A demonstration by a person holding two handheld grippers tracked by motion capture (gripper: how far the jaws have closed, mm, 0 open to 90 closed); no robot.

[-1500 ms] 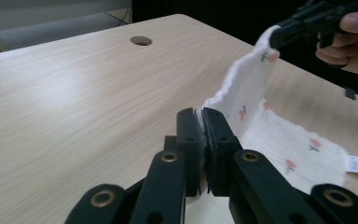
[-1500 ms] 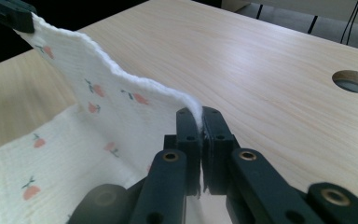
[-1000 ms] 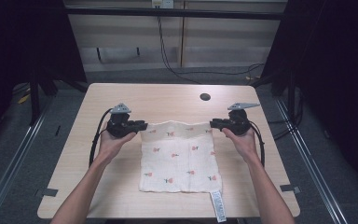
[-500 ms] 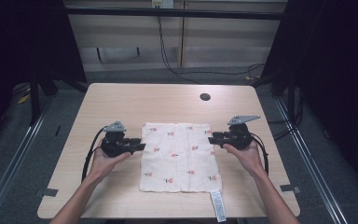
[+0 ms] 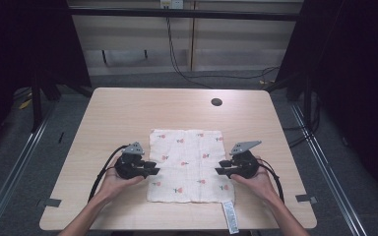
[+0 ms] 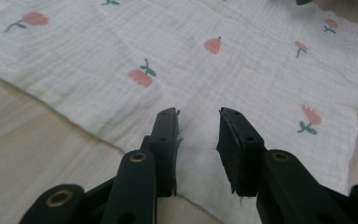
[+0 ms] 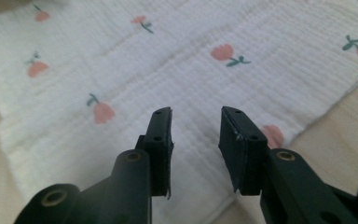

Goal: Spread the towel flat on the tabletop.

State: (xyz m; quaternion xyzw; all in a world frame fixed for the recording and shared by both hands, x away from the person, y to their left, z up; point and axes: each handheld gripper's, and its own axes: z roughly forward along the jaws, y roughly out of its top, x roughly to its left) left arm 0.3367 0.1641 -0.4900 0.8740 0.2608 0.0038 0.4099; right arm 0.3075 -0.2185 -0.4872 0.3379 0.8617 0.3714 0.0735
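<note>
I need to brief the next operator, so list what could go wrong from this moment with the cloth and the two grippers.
1. The left gripper and right gripper are open low over the thin cloth, which lies flat; closing may pinch nothing.
2. The side edges sit beside the jaws, so an uneven grab could fold it crooked.
3. The label hangs past the table edge and might snag.

High cam is sitting above the near side, looking forward and down over the whole worktop (image 5: pixel 128 113). The two gripper cams are riding low, staring along their own tongs from really close up. All three are sharing the flowered cloth (image 5: pixel 187 164) (image 6: pixel 242 70) (image 7: pixel 177 60), each from opposite edges.
</note>
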